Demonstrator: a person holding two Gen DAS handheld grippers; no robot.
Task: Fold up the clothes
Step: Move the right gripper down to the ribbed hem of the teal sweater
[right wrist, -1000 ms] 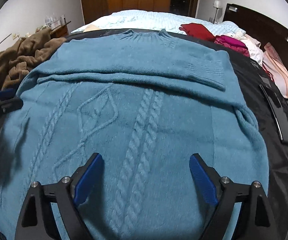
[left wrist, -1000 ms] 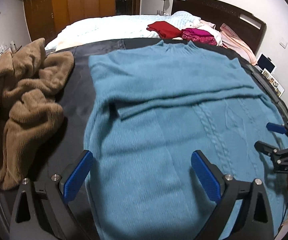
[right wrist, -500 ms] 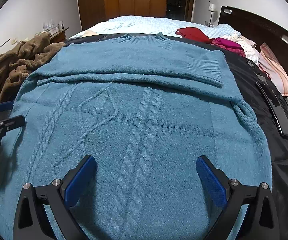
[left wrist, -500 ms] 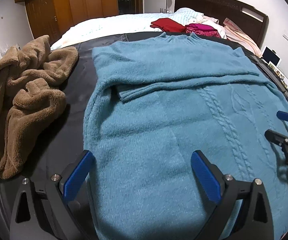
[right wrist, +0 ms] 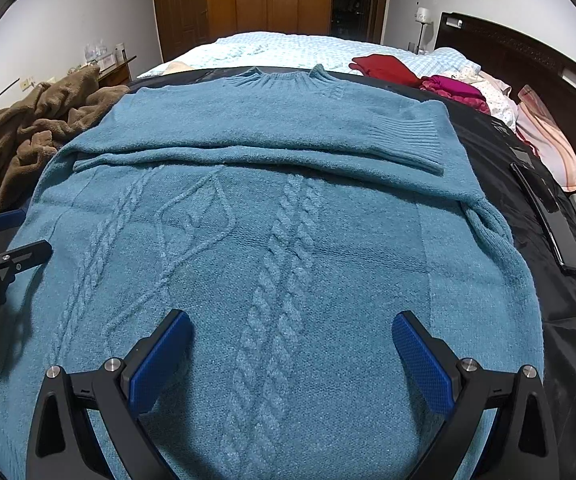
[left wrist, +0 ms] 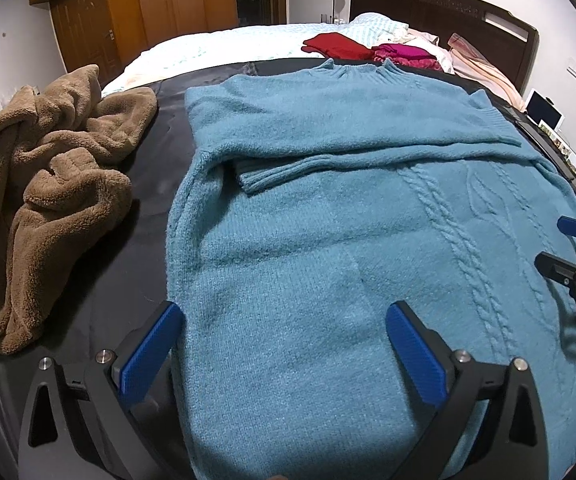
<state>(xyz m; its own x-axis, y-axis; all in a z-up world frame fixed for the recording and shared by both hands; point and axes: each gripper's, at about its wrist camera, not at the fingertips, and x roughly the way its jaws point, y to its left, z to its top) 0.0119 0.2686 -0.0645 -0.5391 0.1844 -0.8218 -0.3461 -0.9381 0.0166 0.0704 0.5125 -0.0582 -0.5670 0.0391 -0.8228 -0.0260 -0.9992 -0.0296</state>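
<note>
A teal cable-knit sweater (left wrist: 328,216) lies flat on a black sheet (left wrist: 144,184), collar at the far end, both sleeves folded across the chest. It also fills the right wrist view (right wrist: 272,208). My left gripper (left wrist: 284,340) is open and empty above the sweater's lower left part. My right gripper (right wrist: 292,348) is open and empty above its lower middle. The right gripper shows at the right edge of the left wrist view (left wrist: 568,248); the left gripper shows at the left edge of the right wrist view (right wrist: 4,240).
A crumpled brown fleece garment (left wrist: 44,184) lies left of the sweater, also in the right wrist view (right wrist: 28,132). Red (right wrist: 384,66) and magenta (right wrist: 456,90) clothes lie at the far right. A dark flat bar (right wrist: 544,216) lies on the sheet's right edge. A headboard (left wrist: 440,8) stands behind.
Both grippers have drawn back and risen slightly, so more of the sweater shows. The right gripper's jaws have spread a little wider. The sweater has not moved.
</note>
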